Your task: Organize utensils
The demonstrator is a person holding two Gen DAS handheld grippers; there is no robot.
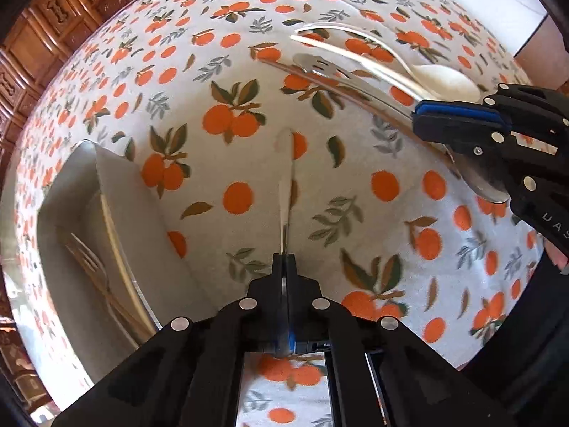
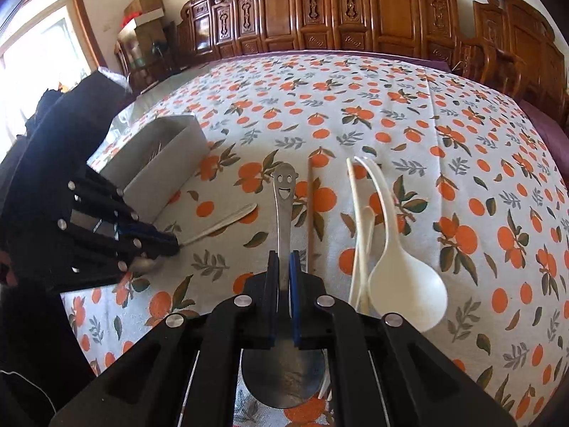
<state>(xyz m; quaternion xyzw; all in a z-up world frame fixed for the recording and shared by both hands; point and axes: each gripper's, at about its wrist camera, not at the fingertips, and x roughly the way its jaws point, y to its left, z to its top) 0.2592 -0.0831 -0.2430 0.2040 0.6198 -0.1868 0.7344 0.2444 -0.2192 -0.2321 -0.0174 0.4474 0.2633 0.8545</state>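
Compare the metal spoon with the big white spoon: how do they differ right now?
The metal spoon is steel, with a smiley face cut in its handle end; the white spoon is plain, with a deeper bowl. The metal spoon is clamped in the right tongs; the white spoon lies free on the tablecloth. Both handles point away from the camera.

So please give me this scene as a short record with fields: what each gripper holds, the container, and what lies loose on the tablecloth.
left gripper: shut on a small white plastic spoon
right gripper: shut on the metal spoon with a smiley-face handle
container: grey bin, utensils inside, kind unclear
loose on tablecloth: large white ladle spoon, pale chopsticks, one brown chopstick
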